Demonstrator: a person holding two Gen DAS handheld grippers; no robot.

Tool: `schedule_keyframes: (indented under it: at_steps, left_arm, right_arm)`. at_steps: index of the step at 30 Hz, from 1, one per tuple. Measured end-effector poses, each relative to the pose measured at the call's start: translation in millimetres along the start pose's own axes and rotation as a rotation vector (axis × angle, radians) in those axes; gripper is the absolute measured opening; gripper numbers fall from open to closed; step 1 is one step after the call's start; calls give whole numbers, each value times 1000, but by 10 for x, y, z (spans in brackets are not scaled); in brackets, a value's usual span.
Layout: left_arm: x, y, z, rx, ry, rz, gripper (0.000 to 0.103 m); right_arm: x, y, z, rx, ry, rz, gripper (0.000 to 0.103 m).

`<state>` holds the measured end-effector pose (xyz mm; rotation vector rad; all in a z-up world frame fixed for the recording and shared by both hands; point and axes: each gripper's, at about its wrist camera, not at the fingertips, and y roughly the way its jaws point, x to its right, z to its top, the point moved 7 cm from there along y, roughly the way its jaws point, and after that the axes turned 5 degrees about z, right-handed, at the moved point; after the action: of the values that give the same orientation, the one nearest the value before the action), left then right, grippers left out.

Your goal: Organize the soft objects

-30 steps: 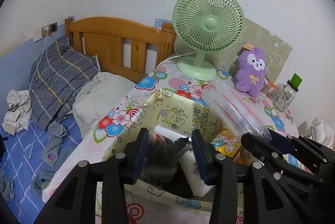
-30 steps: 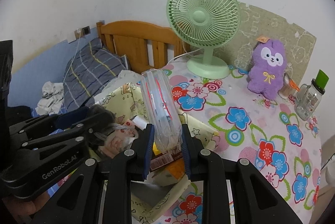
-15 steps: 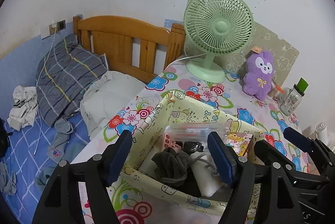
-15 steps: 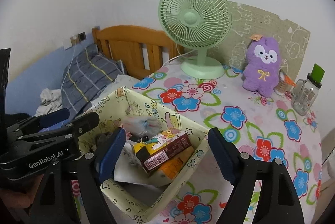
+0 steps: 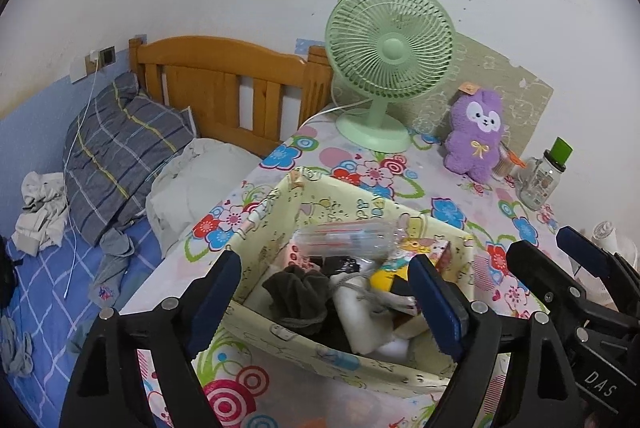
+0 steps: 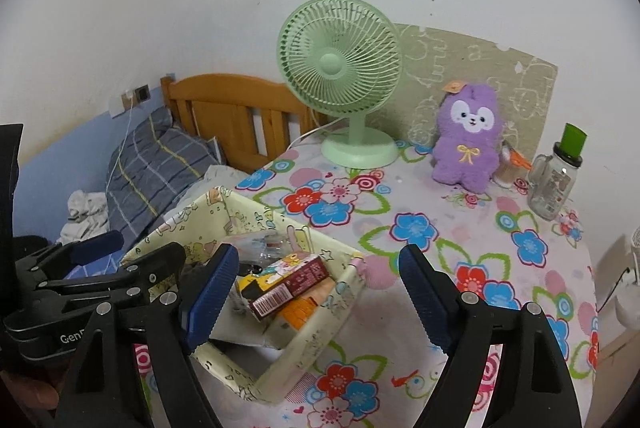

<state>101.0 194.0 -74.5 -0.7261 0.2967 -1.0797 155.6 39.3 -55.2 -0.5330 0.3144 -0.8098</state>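
Green fan (image 6: 340,68), purple plush (image 6: 468,144) (upright), bottle (image 6: 558,176), behind fabric box (image 6: 320,332)

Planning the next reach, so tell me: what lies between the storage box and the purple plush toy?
Only bare flowered tablecloth, seen in the right wrist view, between box and toy.

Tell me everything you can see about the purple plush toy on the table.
The purple plush toy is a fluffy, soft-looking animal with short ears, a white face patch with dark eyes, and a small yellow bow on its chest. An orange tag sits by one ear. It stands upright at the back of the flowered tablecloth, leaning against or just in front of the beige patterned board, right of the green fan. Neither gripper touches it.
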Motion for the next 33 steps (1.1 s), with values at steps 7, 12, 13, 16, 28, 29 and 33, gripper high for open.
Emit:
schedule_keyframes:
  at_steps: [7,12,13,16,28,29,33]
  left_arm:
    - [161,-94,-28,14,24,-20,87]
    - [341,-153,-69,18,51,-46,87]
    - [385,-176,-81,21,56,-56,87]
    - [521,-245,-117,36,75,-72,87]
    - [1123,-650,-282,119,165,-171,87]
    - [1176,-697,-295,124,173,-180,87]
    - [1363,-874,-360,142,208,-216,87]
  right_arm:
    - [110,-213,-18,35,29,-19,85]
    - [221,-374,-52,55,47,-31,85]
    - [251,-416,-62,60,50,-38,85]
    - [337,-553,-98,76,60,-62,85]
    - [791,-1248,-433,132,145,-155,86]
    - [834,-1302,-459,136,152,-162,86]
    - [966,-1524,-549,153,178,-198,87]
